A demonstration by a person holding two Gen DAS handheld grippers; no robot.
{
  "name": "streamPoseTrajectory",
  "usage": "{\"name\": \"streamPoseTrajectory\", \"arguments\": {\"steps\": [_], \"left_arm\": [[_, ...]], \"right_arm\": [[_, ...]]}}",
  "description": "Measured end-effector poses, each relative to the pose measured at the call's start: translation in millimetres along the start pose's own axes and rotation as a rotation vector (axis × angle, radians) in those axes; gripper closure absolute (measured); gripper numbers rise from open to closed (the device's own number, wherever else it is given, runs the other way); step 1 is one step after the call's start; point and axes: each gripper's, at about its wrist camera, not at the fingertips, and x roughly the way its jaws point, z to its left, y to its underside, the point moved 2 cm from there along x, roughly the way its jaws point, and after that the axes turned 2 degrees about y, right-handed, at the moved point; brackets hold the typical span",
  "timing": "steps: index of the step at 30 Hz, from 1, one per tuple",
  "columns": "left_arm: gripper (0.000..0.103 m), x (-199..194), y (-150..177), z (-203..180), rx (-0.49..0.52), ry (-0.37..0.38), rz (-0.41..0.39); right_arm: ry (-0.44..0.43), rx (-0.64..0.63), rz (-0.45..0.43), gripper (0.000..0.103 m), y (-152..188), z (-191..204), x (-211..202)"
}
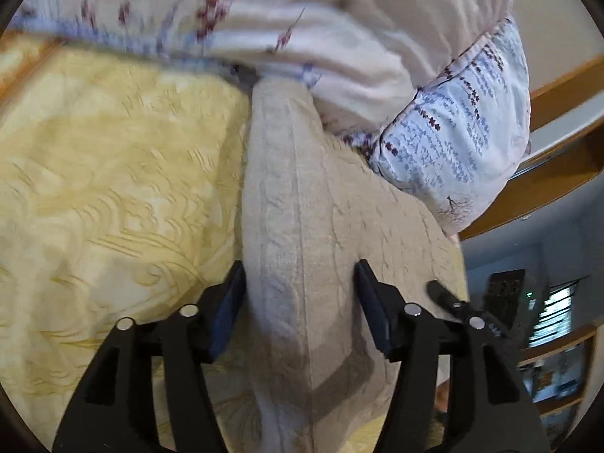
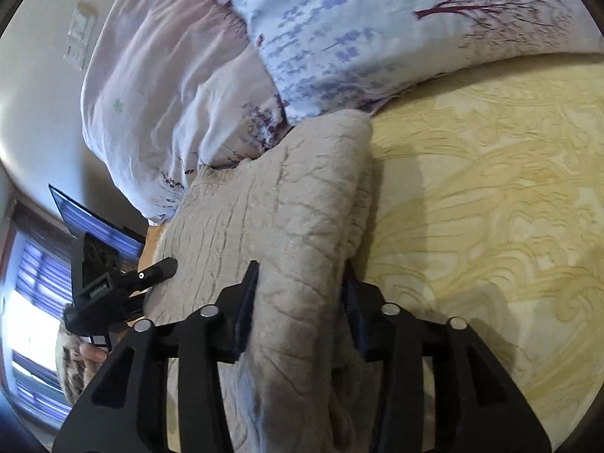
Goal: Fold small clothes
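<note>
Support: bed, yellow embossed bedspread (image 1: 113, 173) (image 2: 490, 207), swirl relief pattern. On it: beige textured garment (image 1: 302, 226) (image 2: 287, 219), bunched into long fold, far end touching duvet. White duvet with blue/purple floral print (image 1: 453, 139) (image 2: 339, 49) heaped at far edge, overlapping bedspread.

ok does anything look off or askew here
Nothing is damaged. The beige garment lies bunched in a thick roll, not flat, its far end pushed against the floral duvet, with both the left gripper and the right gripper around it.
</note>
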Motion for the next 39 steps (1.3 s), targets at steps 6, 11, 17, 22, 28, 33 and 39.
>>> {"name": "streamPoseTrajectory", "arguments": {"steps": [6, 11, 17, 22, 28, 33, 39], "left_arm": [[0.027, -35.6, 12.1, -19.0, 0.139, -0.084, -0.119], [0.024, -50.2, 25.7, -24.8, 0.182, -0.139, -0.167], [0.019, -65.7, 51.7, -27.5, 0.253, -0.244, -0.237], [0.011, -70.3, 78.6, -29.7, 0.309, -0.320, -0.252], [0.002, -72.5, 111.3, -31.1, 0.346, -0.422, -0.252], [0.002, -66.9, 129.6, -32.6, 0.359, -0.462, -0.214], [0.002, -51.3, 142.8, -36.8, 0.368, -0.502, -0.160]], "right_arm": [[-0.002, 0.012, -0.067, 0.072, -7.7, -0.2, -12.6], [0.145, -0.129, -0.161, 0.094, -12.3, 22.5, -15.6], [0.257, -0.086, -0.104, 0.095, -15.1, 2.7, 5.3], [0.297, -0.091, -0.089, 0.081, -19.0, 6.4, 4.7], [0.355, -0.130, -0.187, 0.038, 11.5, 18.7, -39.3], [0.407, -0.183, -0.291, 0.014, 53.3, 32.4, -76.8], [0.503, -0.259, -0.315, 0.001, 96.5, 53.2, -78.8]]}}
